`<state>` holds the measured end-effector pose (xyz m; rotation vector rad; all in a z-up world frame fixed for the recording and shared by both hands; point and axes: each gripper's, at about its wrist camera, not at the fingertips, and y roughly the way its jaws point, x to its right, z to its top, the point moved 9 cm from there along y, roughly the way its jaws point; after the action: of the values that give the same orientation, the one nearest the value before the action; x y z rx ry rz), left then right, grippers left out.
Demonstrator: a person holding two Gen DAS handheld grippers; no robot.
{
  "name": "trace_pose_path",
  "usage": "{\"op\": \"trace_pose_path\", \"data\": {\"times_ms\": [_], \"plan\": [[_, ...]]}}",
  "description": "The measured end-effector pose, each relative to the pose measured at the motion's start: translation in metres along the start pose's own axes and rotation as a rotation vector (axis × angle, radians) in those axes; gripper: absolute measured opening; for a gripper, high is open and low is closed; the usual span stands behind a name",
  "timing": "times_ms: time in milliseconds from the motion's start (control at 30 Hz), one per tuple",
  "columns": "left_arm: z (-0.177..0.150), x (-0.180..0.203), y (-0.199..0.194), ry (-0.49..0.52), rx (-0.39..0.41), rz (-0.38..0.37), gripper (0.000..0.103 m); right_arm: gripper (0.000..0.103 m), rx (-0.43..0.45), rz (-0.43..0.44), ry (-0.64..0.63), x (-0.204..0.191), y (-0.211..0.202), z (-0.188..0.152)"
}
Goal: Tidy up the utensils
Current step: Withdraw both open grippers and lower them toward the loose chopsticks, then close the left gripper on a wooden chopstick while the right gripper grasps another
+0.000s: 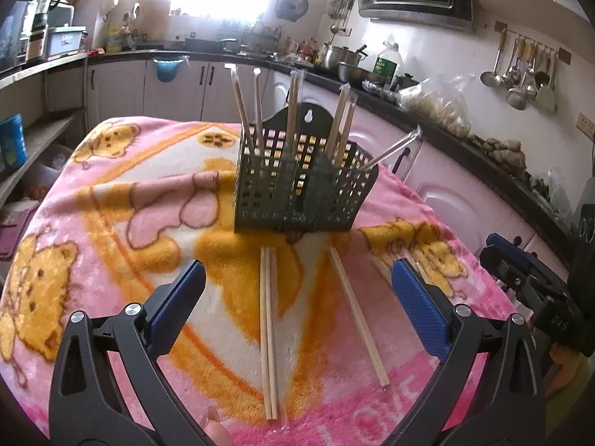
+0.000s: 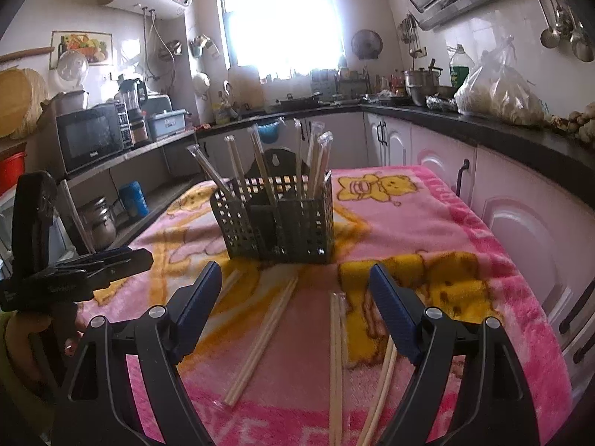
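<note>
Where cabinets [image 2: 386, 141] ring the kitchen, pink blanket [image 1: 111, 204] under loose chopsticks [image 1: 268, 334]

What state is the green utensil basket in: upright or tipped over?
Upright: the basket stands on its base on the blanket, wrapped chopsticks sticking up from it.

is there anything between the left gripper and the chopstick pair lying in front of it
Nothing visible does. The left gripper is open above the blanket, and the chopstick pair lies bare between its fingers. The basket stands beyond the pair's far end, not in the way.
</note>
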<state>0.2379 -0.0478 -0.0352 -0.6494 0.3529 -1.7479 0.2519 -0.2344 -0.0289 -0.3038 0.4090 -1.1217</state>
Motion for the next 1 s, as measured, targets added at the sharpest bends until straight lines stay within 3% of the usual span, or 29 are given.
{"op": "trace_pose_path", "data": {"times_ms": [600,667,933,1000], "plan": [[-0.033,-0.016,0.056,-0.006,-0.145,0.035,0.091,0.077,-0.186,-0.029,-0.006,0.018,0.053,-0.042],[-0.035,-0.019,0.065,-0.017,-0.17,0.031,0.088,0.075,-0.216,-0.039,-0.016,0.02,0.061,-0.046],[-0.035,-0.022,0.094,-0.06,-0.243,0.009,0.056,0.061,-0.33,-0.062,-0.023,0.027,0.089,-0.058],[-0.034,-0.021,0.102,-0.079,-0.263,-0.004,0.053,0.059,-0.358,-0.069,-0.028,0.029,0.096,-0.06]]}}
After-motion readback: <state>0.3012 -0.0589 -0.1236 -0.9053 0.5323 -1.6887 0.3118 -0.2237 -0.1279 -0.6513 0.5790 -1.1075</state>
